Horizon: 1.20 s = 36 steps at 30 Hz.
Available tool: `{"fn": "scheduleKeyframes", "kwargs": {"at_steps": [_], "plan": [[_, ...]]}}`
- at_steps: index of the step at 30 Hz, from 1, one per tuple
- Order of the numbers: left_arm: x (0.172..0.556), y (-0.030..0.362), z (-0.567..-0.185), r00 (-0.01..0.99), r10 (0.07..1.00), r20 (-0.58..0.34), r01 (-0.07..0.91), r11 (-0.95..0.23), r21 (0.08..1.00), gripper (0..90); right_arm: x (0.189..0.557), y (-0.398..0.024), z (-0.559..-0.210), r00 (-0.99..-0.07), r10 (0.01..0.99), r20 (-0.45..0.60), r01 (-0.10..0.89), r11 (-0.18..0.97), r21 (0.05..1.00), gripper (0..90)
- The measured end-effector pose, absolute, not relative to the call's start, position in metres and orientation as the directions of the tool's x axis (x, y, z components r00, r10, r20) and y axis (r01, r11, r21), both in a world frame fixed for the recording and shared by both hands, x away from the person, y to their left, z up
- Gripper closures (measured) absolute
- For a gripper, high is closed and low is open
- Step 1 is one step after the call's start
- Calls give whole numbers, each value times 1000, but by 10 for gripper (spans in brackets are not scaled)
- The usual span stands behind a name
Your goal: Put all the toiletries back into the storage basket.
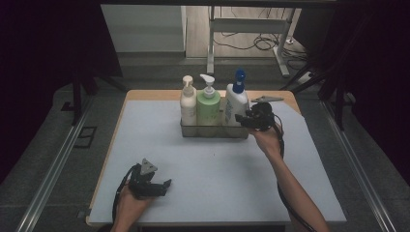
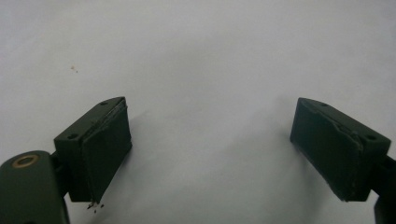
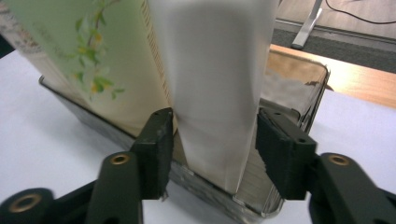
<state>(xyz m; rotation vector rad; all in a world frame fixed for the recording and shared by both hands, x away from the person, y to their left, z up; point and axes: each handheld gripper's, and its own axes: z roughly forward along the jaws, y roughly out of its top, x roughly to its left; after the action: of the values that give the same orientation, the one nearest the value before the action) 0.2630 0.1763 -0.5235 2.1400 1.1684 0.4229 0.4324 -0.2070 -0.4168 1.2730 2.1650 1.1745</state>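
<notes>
Green bottle (image 1: 208, 107) crowds the white bottle (image 1: 236, 104) in the right claw (image 1: 240, 119).

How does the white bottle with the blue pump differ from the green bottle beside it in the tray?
The white bottle has a blue pump; the green bottle has a white one. The white bottle stands at the tray's right end, the green bottle in the middle. The right gripper has the white bottle between its fingers; the green bottle stands just outside them. Both stand upright.

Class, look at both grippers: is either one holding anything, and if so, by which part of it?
The right gripper has its jaws on either side of the lower body of the white pump bottle with the blue top, standing in the clear tray. The left gripper is open and holds nothing.
</notes>
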Motion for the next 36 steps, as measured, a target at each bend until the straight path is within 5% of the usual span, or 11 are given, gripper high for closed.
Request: {"fn": "scheduleKeyframes", "kwargs": {"at_steps": [19, 36], "plan": [[263, 176, -524, 550, 835, -28, 623, -388, 679, 121, 431, -231, -427, -489, 871, 53, 556, 264, 788, 862], [263, 176, -524, 550, 835, -28, 623, -388, 679, 121, 468, -219, -446, -458, 888, 46, 591, 265, 762, 899]]}}
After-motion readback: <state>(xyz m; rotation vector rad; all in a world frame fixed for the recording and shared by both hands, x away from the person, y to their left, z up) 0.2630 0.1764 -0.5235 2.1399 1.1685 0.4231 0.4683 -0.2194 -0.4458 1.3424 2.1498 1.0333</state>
